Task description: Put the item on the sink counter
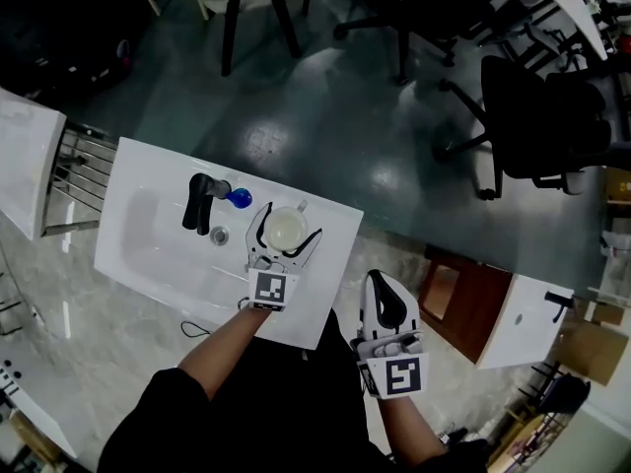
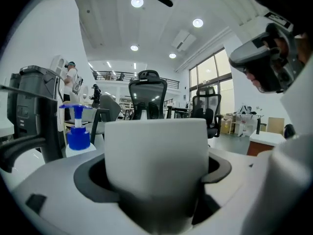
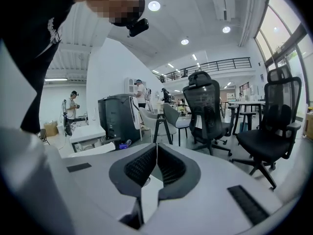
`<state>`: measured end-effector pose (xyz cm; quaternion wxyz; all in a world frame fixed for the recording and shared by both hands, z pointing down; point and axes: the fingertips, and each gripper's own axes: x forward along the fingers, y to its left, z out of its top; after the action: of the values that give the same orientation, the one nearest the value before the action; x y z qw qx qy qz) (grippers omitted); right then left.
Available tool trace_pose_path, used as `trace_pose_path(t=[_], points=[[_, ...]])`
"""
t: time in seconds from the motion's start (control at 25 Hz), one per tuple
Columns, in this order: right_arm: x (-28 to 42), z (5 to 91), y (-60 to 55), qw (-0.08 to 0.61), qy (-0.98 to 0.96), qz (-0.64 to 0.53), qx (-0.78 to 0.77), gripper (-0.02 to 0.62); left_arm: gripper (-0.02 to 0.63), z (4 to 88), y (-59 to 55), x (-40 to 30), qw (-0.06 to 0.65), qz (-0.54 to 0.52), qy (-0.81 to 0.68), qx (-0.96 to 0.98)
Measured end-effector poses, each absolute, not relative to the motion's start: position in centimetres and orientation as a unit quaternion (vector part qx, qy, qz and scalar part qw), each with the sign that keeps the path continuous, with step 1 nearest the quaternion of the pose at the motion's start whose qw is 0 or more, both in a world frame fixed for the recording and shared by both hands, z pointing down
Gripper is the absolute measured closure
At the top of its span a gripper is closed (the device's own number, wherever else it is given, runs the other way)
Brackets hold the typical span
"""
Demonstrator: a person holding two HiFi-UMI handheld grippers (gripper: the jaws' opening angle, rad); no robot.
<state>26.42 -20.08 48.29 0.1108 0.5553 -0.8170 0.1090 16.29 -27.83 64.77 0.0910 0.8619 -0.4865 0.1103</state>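
Note:
A white cup (image 1: 286, 231) stands upright at the right end of the white sink counter (image 1: 317, 308), just right of the basin (image 1: 158, 239). My left gripper (image 1: 288, 227) reaches over the counter's near edge and is shut on the cup, one jaw on each side. In the left gripper view the cup (image 2: 156, 158) fills the space between the jaws of the left gripper (image 2: 155, 180). I cannot tell whether the cup rests on the counter. My right gripper (image 1: 382, 284) hangs shut and empty off the counter's right end; its pads meet in the right gripper view (image 3: 156, 158).
A black faucet (image 1: 202, 203) and a blue-capped pump bottle (image 1: 239, 198) stand behind the basin, left of the cup. A second white sink unit on a brown cabinet (image 1: 463, 299) stands to the right. Black office chairs (image 1: 542, 116) stand beyond, and a metal rack (image 1: 84, 175) sits at the left.

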Motion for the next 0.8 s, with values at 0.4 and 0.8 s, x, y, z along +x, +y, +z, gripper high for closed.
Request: trace_pose_path(t=[0.4,0.8], points=[[26.2,54.5,-21.2,0.121,-0.821,0.152,0.537,0.561,0.146,68.5,-28.7,17.5,0.083,0.100,-0.477,0.869],[25.6,56.5,-21.2,0.136,-0.817,0.173,0.533,0.563,0.146,70.9,-29.4,17.6,0.067,0.106,-0.476,0.871]])
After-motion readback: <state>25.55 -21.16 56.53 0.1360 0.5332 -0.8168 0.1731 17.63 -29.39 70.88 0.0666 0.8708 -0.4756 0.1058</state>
